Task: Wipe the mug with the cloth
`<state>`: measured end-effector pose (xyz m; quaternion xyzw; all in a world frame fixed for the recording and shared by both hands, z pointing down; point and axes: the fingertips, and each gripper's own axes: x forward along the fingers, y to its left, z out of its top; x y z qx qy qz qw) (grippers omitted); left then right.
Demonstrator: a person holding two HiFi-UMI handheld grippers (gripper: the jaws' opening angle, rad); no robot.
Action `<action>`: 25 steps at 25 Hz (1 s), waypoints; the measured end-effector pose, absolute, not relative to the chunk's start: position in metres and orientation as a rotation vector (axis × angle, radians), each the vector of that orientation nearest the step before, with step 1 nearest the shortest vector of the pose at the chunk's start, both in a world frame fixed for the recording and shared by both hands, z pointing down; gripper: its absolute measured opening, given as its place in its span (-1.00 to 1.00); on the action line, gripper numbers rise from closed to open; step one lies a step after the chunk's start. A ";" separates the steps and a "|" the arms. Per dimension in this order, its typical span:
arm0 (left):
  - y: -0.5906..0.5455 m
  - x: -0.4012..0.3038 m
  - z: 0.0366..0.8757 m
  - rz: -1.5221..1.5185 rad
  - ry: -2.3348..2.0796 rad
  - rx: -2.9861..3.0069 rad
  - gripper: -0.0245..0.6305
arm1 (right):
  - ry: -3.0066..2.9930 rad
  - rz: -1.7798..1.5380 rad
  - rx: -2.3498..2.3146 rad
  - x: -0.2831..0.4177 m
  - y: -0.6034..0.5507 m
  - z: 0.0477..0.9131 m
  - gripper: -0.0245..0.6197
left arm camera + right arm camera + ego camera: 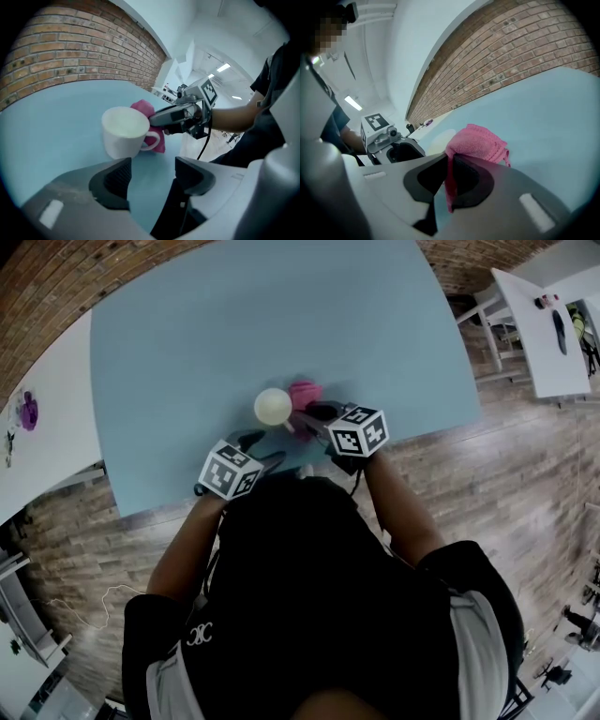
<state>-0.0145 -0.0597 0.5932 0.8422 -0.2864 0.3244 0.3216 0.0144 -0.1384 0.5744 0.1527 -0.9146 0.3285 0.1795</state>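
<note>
One white mug (273, 406) stands upright on the blue table (234, 324), toward the edge nearest me, its handle turned to the pink cloth (478, 143). The cloth is bunched just beside the mug on its right, at the handle; whether the two touch I cannot tell. My right tongs (451, 164) are pressed together on the cloth, a fold of it hanging down between the pads. My left tongs (152, 171) are spread with nothing between them, just short of the mug and pointing at it from the near left. A brick wall (70, 47) runs beyond the table.
</note>
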 end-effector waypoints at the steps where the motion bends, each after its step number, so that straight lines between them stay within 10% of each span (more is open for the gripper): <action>1: -0.061 -0.027 0.597 0.858 -0.769 2.214 0.02 | -2.584 0.919 0.428 0.013 -0.139 0.574 -0.81; 11: -0.117 -0.058 0.600 0.951 -0.635 2.532 0.38 | -2.564 0.898 0.381 0.004 -0.147 0.574 -0.81; 25: -0.129 -0.040 0.605 1.086 -0.401 2.639 0.23 | -2.510 0.905 0.275 -0.005 -0.155 0.576 -0.81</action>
